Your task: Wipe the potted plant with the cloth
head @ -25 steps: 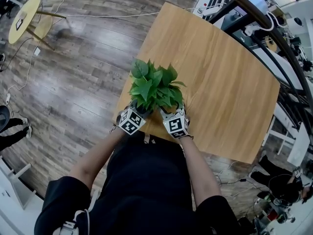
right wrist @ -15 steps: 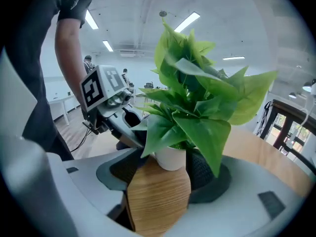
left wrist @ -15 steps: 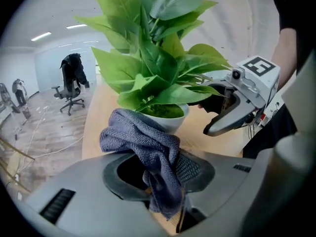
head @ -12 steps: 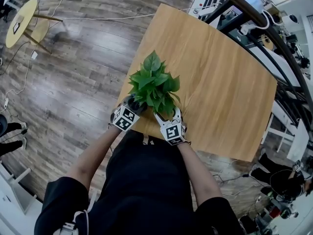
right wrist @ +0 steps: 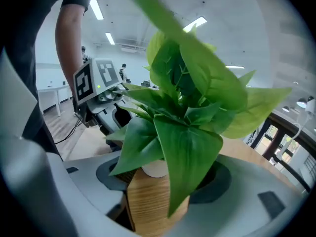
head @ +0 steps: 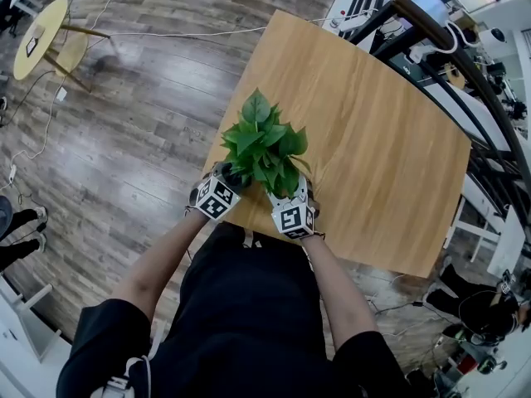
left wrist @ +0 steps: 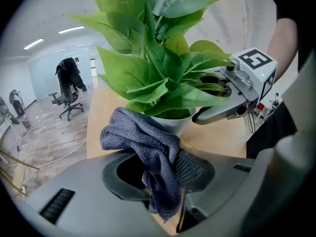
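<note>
You've swivelled the potted plant (head: 264, 148) a touch at the table's (head: 373, 139) near edge. Right gripper (right wrist: 155, 191) stays clamped on its pot, left gripper (left wrist: 160, 174) pinches the cloth (left wrist: 143, 142) beside the lower leaves, so I'd say wiping's underway.

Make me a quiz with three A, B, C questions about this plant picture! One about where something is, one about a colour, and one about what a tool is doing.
1. Where is the potted plant?
A. On the floor
B. At the table's near edge, right by the person
C. On a chair

2. What colour is the cloth?
A. Red
B. Yellow
C. Grey-blue

3. What is the left tool doing?
A. Pinching the cloth
B. Hanging open and empty
C. Holding a cup

Answers:
1 B: the head view shows the leaves at the wooden top's near edge.
2 C: the left gripper view shows a grey-blue weave.
3 A: the cloth sits clamped between its jaws.
</note>
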Action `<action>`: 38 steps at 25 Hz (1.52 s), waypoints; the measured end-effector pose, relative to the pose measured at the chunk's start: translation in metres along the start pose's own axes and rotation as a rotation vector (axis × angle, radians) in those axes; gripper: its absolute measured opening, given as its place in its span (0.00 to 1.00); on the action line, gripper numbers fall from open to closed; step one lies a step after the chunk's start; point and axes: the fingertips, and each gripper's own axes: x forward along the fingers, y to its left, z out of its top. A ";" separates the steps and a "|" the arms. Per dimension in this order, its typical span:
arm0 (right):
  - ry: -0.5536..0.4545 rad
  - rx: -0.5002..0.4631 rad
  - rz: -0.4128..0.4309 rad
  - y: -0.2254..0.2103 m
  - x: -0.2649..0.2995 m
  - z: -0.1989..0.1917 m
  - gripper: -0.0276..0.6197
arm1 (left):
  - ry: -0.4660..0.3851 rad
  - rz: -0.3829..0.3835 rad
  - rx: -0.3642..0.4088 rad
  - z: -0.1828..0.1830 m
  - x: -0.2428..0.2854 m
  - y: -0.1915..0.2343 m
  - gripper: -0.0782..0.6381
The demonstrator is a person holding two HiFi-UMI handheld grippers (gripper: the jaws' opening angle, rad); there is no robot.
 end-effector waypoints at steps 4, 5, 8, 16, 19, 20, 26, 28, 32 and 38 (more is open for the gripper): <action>-0.004 0.025 -0.022 0.002 0.001 0.000 0.48 | -0.005 -0.011 0.012 -0.002 -0.002 -0.009 0.34; -0.007 0.029 -0.024 0.001 0.001 0.001 0.48 | -0.005 -0.017 0.016 -0.002 -0.002 -0.012 0.34; -0.012 0.050 -0.029 -0.003 0.001 0.001 0.48 | -0.008 -0.037 0.025 0.000 0.000 -0.025 0.34; -0.008 0.080 -0.041 0.004 0.003 0.006 0.48 | -0.026 -0.034 -0.013 0.001 -0.001 -0.024 0.34; -0.005 0.049 0.012 0.020 0.000 0.010 0.48 | -0.030 -0.011 -0.038 -0.001 -0.002 -0.009 0.34; -0.005 0.037 0.031 0.025 -0.002 0.012 0.48 | -0.033 -0.004 -0.051 -0.001 -0.003 -0.004 0.34; -0.007 0.085 -0.029 0.012 -0.011 0.004 0.48 | -0.034 0.024 -0.071 0.000 -0.007 0.013 0.34; 0.009 0.095 -0.049 0.003 -0.009 -0.003 0.48 | -0.034 0.027 -0.074 -0.001 -0.006 0.013 0.34; 0.008 0.044 -0.017 0.000 0.002 0.001 0.48 | -0.037 0.024 -0.069 0.000 -0.004 0.010 0.34; -0.005 0.066 -0.010 0.008 0.009 0.007 0.48 | -0.033 0.018 -0.070 0.000 -0.004 0.003 0.34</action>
